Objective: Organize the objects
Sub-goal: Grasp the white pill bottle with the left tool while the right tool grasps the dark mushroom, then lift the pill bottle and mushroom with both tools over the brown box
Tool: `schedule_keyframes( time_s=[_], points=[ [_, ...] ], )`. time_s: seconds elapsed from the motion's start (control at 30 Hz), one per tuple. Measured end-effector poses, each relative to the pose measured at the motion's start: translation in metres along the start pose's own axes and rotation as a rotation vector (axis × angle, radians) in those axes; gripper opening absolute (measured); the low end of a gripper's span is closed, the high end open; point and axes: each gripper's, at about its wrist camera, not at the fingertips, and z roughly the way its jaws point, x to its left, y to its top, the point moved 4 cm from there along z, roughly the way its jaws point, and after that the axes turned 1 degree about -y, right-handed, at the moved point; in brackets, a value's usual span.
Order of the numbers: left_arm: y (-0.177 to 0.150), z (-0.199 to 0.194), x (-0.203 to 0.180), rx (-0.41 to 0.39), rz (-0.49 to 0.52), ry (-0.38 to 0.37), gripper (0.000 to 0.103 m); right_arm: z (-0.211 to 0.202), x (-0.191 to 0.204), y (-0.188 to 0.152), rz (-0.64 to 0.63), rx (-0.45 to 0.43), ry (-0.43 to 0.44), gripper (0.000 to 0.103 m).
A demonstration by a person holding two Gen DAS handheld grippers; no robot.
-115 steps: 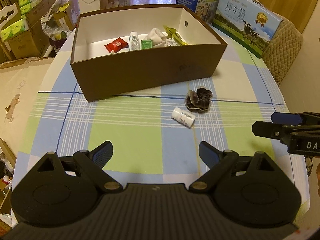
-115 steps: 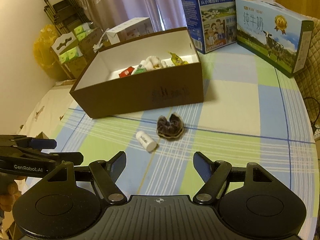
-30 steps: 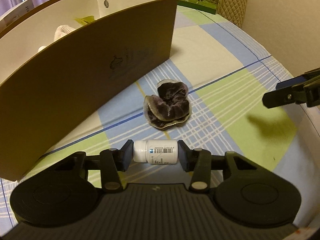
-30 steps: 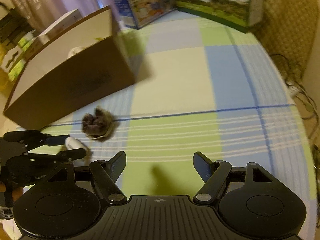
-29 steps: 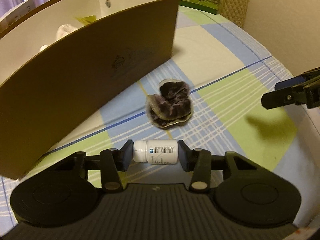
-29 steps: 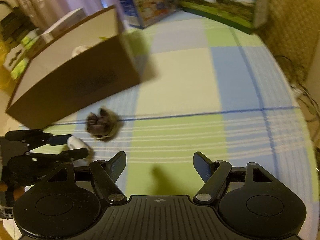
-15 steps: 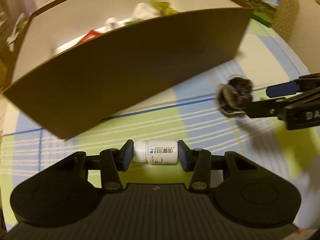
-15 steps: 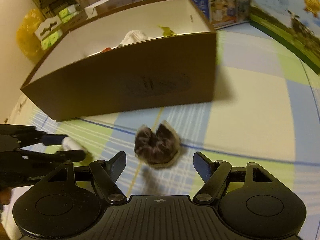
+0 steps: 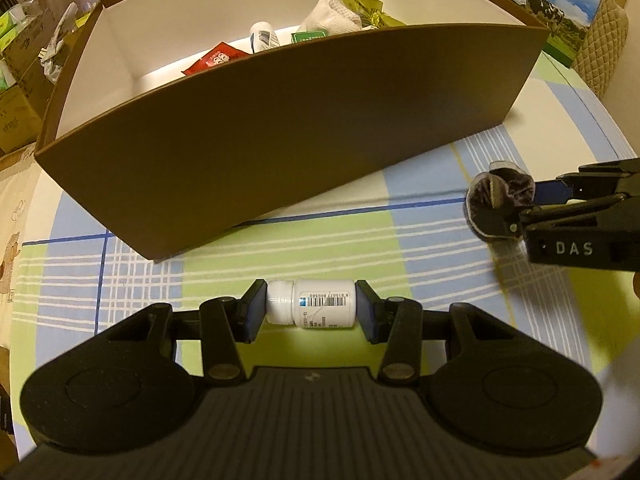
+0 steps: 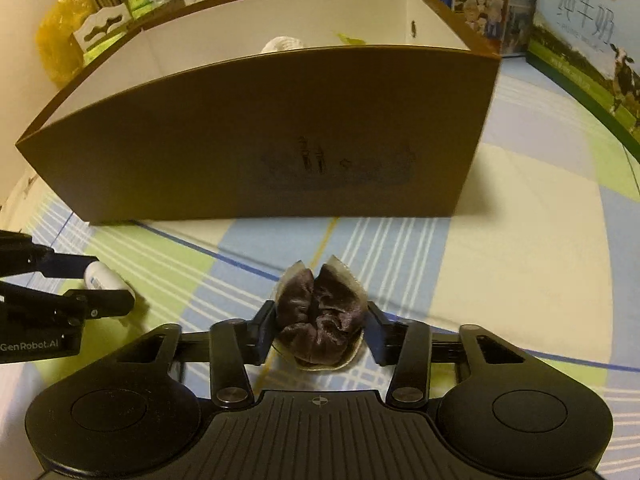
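Table [image 9: 460, 264] — box [image 9: 280, 152] on it, at 12 o'clock from both grippers. In box: packet [image 9: 214, 58], small bottle [image 9: 264, 36], cloth [image 9: 330, 12]. Bottle [image 9: 311, 303] sideways between left gripper [image 9: 311, 310] fingers; scrunchie [image 10: 320, 312] at 3 o'clock of it — between right gripper [image 10: 320, 326] fingers. Milk cartons [image 10: 584, 40] at 1–2 o'clock, behind box.

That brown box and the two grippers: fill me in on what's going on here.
A person is tidying loose things off the checked tablecloth. The left gripper is shut on a small white pill bottle, held sideways, cap to the left. The right gripper is closed around a dark velvet scrunchie. Both sit in front of the open brown cardboard box, which already holds a red packet, another white bottle and other items.
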Motion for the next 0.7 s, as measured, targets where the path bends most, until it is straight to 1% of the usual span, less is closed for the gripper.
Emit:
schedule_keyframes(
  time_s=[0.1,0.2,0.43,0.7],
  points=[
    [-0.001,-0.001,-0.003,0.002,0.000,0.000,0.042,-0.002,-0.003,-0.001,0.021,-0.001,0.018,0.031],
    [-0.003,-0.004,-0.004,-0.001,0.000,-0.001,0.042,-0.010,-0.006,-0.004,0.036,-0.001,0.037,0.029],
    [-0.009,-0.017,-0.009,-0.007,-0.007,-0.002,0.042,-0.033,-0.005,-0.016,0.080,-0.017,0.096,0.028],
    [-0.015,-0.040,-0.012,-0.029,-0.015,-0.004,0.042,-0.064,0.005,-0.021,0.085,-0.036,0.141,0.028]
  ],
)
